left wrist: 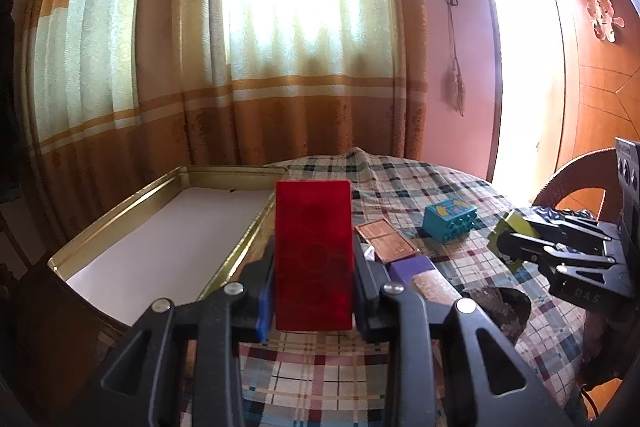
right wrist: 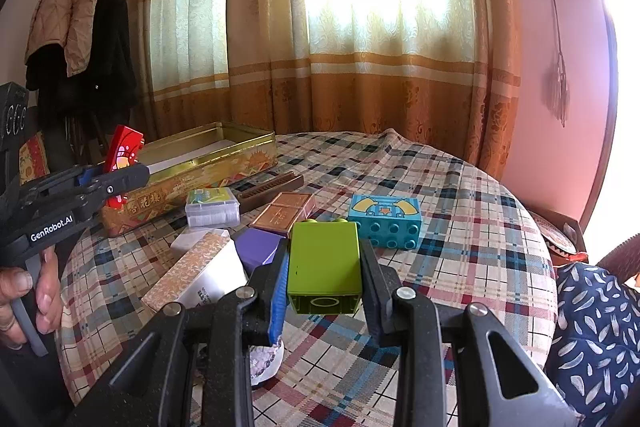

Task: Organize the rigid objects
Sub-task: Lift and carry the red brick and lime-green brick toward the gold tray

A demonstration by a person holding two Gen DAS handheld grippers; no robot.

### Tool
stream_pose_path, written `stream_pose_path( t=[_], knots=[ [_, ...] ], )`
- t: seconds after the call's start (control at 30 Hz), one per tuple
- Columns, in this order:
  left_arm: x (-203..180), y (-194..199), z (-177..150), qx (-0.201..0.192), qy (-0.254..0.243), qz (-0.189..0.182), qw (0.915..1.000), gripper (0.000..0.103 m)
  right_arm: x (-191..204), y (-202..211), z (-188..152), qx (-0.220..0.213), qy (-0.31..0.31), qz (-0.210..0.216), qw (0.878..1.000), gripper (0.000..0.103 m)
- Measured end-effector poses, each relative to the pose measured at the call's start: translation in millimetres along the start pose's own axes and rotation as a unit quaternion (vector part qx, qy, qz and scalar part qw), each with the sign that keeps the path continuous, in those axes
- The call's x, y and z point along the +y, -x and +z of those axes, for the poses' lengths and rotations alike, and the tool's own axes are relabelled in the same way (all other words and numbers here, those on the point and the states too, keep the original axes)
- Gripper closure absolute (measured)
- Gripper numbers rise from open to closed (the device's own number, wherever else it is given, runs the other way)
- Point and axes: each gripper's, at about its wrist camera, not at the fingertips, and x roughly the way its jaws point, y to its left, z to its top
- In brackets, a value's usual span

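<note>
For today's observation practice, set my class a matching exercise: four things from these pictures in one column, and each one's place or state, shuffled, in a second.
Column A
1. red box
2. green block
3. blue block
4. gold tin

Column B
a. lies on the checked tablecloth, studs facing the camera
b. clamped in the left gripper
c. stands open at the table's left side
d. clamped in the right gripper

Pairs: 1-b, 2-d, 3-a, 4-c
</note>
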Motion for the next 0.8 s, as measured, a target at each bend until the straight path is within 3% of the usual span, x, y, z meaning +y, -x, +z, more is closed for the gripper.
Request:
stream_pose_path(
  t=[0.8],
  knots=[
    [19,0,9,-0.022,0.019,0.044,0.9986,0.073,10,4,8,-0.005,0.032,-0.016,0.999,0.069]
  ],
)
